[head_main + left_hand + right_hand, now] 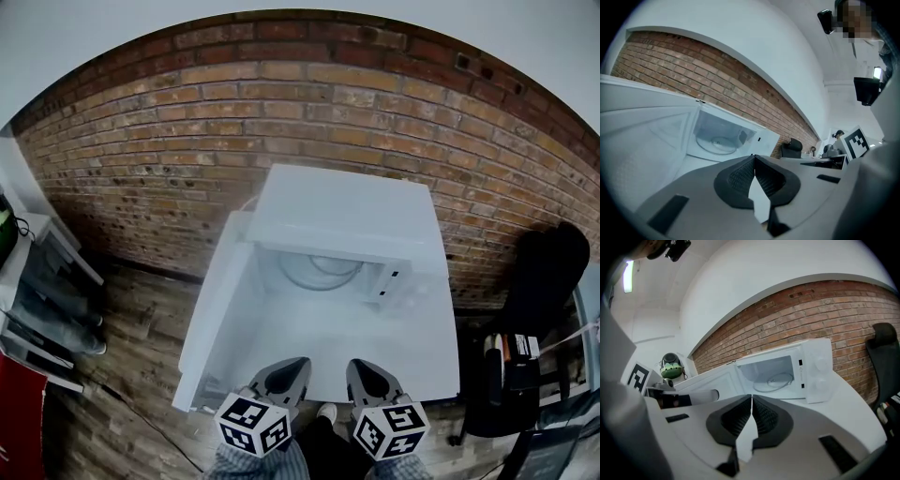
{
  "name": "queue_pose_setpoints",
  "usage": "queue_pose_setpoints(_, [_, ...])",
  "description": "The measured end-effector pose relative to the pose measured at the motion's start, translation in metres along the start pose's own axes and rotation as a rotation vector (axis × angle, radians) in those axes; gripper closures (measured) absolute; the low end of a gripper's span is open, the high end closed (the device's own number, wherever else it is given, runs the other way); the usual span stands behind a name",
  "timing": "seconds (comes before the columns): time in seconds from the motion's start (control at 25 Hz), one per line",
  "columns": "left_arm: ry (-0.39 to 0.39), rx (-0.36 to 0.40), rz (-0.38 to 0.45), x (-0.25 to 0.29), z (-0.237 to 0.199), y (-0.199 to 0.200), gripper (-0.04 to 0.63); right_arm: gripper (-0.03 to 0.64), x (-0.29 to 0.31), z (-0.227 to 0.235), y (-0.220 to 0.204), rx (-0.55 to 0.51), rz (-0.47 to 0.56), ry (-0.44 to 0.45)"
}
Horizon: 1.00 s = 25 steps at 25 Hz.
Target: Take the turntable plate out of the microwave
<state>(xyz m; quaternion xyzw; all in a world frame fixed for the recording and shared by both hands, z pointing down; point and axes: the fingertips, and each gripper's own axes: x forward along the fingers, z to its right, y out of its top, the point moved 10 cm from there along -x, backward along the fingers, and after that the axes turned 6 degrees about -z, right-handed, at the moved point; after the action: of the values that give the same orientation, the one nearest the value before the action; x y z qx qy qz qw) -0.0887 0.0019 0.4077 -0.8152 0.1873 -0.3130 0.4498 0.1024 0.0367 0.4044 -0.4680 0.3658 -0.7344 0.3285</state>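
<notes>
Glass turntable plate (319,272) inside open microwave (342,202): likely heavy, rigid, slick, breakable; best pinched at its rim. Pressed together, empty: left tongs (753,159), right tongs (751,398).

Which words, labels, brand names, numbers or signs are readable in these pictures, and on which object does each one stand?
No text is readable in any view.
On the microwave, control panel: only two small dark marks, no letters visible.
On the left marker cube and right marker cube: black-and-white square patterns, not words.
On the small objects by the black chair: too small to read.
</notes>
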Motion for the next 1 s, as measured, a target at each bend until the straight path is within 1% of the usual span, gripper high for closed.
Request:
queue_pose_setpoints(0.16, [0.012, -0.047, 0.007, 0.043, -0.009, 0.02, 0.586, 0.597, 0.026, 0.035, 0.021, -0.018, -0.034, 0.021])
queue_pose_setpoints(0.28, [0.039, -0.072, 0.005, 0.069, -0.017, 0.03, 0.586, 0.597, 0.048, 0.059, 0.03, -0.017, -0.07, 0.046])
queue_pose_setpoints(0.48, [0.091, -0.129, -0.014, 0.096, -0.034, 0.033, 0.586, 0.597, 0.086, 0.086, 0.035, 0.035, -0.117, 0.077])
queue_pose_setpoints(0.6, [0.104, -0.159, -0.034, 0.108, -0.044, 0.032, 0.586, 0.597, 0.108, 0.097, 0.037, 0.13, -0.117, 0.114])
queue_pose_setpoints(0.72, [0.101, -0.182, -0.066, 0.121, -0.057, 0.032, 0.586, 0.597, 0.133, 0.104, 0.035, 0.281, -0.114, 0.144])
queue_pose_setpoints(0.92, [0.073, -0.193, -0.108, 0.141, -0.079, 0.04, 0.586, 0.597, 0.168, 0.115, 0.035, 0.477, -0.079, 0.162])
queue_pose_setpoints(1.0, [0.063, -0.195, -0.12, 0.146, -0.089, 0.044, 0.586, 0.597, 0.18, 0.12, 0.034, 0.579, -0.069, 0.163])
